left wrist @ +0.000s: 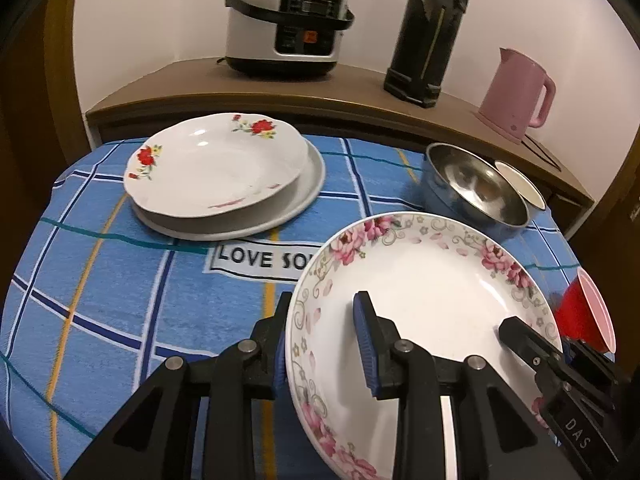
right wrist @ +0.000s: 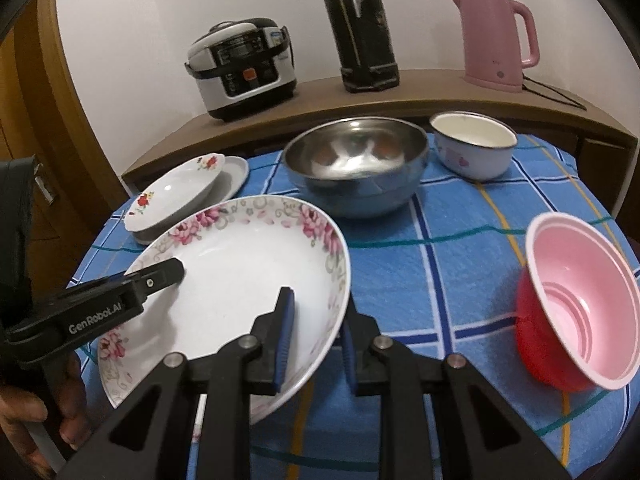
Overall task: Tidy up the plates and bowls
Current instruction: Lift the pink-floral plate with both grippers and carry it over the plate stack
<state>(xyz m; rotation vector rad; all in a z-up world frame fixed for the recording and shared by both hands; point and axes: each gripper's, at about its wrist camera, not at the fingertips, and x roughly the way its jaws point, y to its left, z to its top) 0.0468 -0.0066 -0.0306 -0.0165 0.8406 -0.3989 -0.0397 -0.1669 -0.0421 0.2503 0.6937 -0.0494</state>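
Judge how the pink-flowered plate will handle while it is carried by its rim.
The pink-flowered plate looks glazed, so it is probably rigid but slippery and breakable. Left tongs and right tongs pinch opposite rim edges, so it may tilt if either shifts.

In the left wrist view the pink-flowered plate (left wrist: 420, 300) runs off the bottom edge at 6 o'clock. The steel bowl (left wrist: 476, 184) hides most of the white enamel bowl (left wrist: 520, 186). At 3 o'clock the red cup (left wrist: 588, 316) is cut by the dark lens rim. The rose plate (left wrist: 212, 168) covers most of the grey plate (left wrist: 308, 188) beneath.
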